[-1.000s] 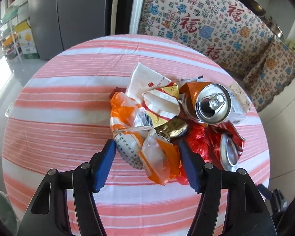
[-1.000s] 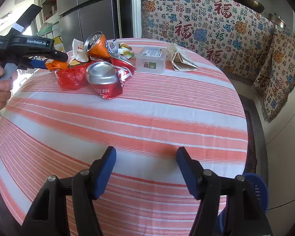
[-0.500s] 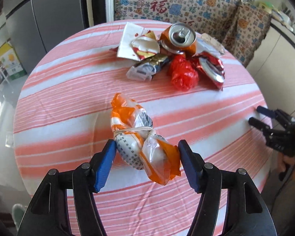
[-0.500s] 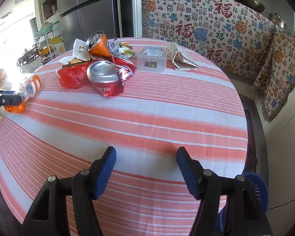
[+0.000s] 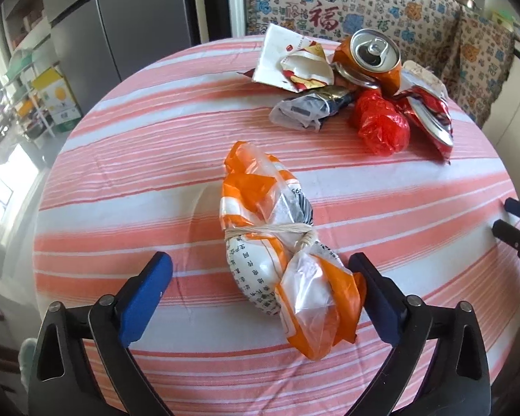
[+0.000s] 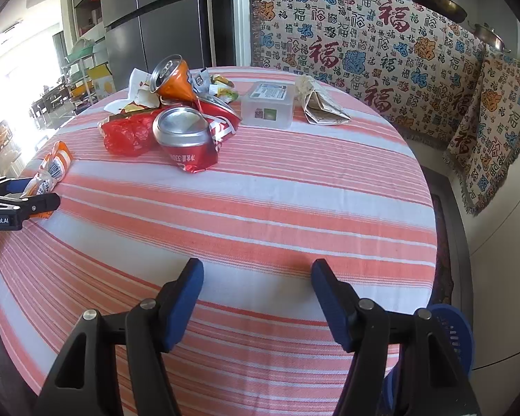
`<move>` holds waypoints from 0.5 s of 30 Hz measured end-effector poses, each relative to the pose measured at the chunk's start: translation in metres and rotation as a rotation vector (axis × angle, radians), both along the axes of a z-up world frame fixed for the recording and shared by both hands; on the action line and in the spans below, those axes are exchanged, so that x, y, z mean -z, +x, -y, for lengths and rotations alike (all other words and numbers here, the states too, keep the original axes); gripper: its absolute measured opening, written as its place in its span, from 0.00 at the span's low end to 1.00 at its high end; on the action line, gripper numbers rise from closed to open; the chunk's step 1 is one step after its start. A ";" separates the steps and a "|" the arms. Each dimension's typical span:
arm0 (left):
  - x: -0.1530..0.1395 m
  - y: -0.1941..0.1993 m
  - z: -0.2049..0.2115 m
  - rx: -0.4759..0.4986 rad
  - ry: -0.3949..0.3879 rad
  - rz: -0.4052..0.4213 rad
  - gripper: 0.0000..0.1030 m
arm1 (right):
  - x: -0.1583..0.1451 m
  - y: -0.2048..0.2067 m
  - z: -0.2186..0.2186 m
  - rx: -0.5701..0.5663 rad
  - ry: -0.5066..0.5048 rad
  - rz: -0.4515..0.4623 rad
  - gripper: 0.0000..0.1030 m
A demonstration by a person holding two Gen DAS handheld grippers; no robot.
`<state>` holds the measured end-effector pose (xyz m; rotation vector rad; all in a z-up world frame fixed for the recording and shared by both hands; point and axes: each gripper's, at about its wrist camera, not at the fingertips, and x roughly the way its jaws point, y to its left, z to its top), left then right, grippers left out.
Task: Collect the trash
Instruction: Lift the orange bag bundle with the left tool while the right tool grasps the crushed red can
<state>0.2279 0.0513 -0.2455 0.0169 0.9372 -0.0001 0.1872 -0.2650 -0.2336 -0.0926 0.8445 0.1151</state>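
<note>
Between our left gripper's (image 5: 260,298) jaws, which have just been opening and now stand wide, the tied bag (image 5: 280,249) lies released on the table (image 5: 128,187). Our right gripper (image 6: 256,301) hangs open, empty. Farther off sits the trash pile (image 5: 364,86).

A round table (image 6: 294,208) in striped cloth carries a tied bag (image 5: 277,242), a trash heap (image 6: 176,121), a plastic box (image 6: 268,105) and folded paper (image 6: 320,105).
</note>
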 end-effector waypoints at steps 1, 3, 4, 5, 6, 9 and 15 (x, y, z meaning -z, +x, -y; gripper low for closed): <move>-0.001 0.001 0.000 0.001 -0.001 0.003 1.00 | 0.000 0.003 -0.002 -0.004 0.005 -0.011 0.76; 0.000 0.002 -0.001 0.001 0.000 0.005 1.00 | 0.000 0.008 -0.008 -0.020 -0.003 -0.024 0.80; 0.000 0.002 -0.002 0.001 0.000 0.008 1.00 | 0.000 0.012 -0.012 -0.030 -0.006 -0.026 0.80; 0.000 0.002 -0.002 0.000 0.000 0.010 1.00 | 0.000 0.016 -0.016 -0.038 -0.004 -0.033 0.80; 0.000 0.002 -0.004 0.000 -0.001 0.013 1.00 | 0.000 0.020 -0.019 -0.046 -0.003 -0.040 0.80; 0.000 -0.002 -0.005 0.002 -0.001 0.016 1.00 | -0.002 0.045 -0.030 -0.059 -0.004 -0.059 0.80; -0.001 -0.002 -0.003 0.003 -0.002 0.016 1.00 | -0.004 0.092 -0.056 -0.090 -0.005 -0.056 0.72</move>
